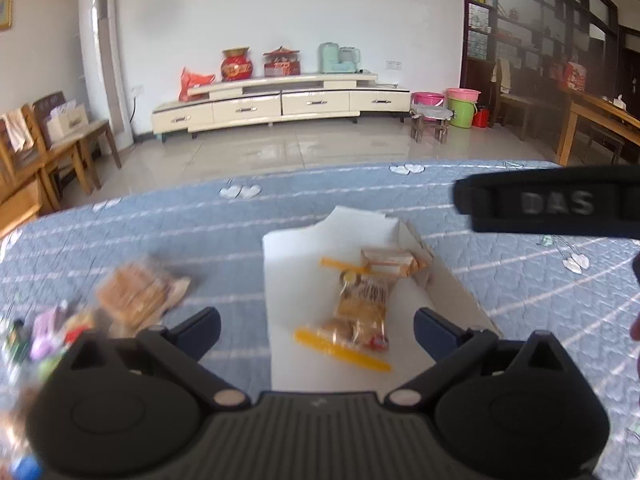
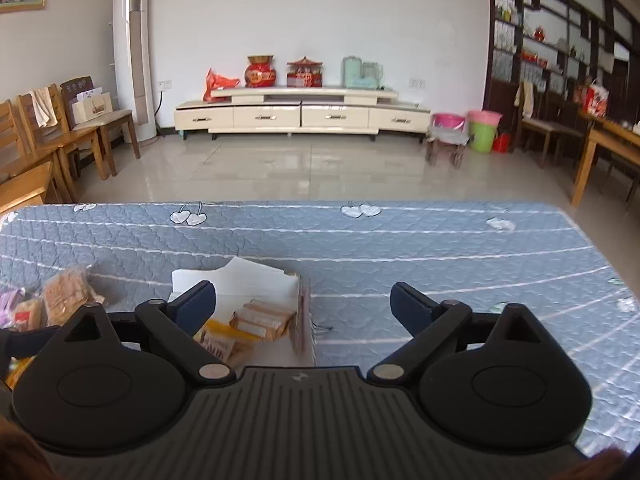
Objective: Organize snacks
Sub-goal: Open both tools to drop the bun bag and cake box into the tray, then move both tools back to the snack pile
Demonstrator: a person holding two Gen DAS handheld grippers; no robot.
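- White box [image 1: 292, 272] ahead of left gripper [image 1: 316, 330]: two snack packs [image 1: 360, 312] in.
- Left of it: loose snacks [image 1: 136, 300] remain, blurry, count unclear.
- Right gripper [image 2: 303, 308] and left both wide open, empty.
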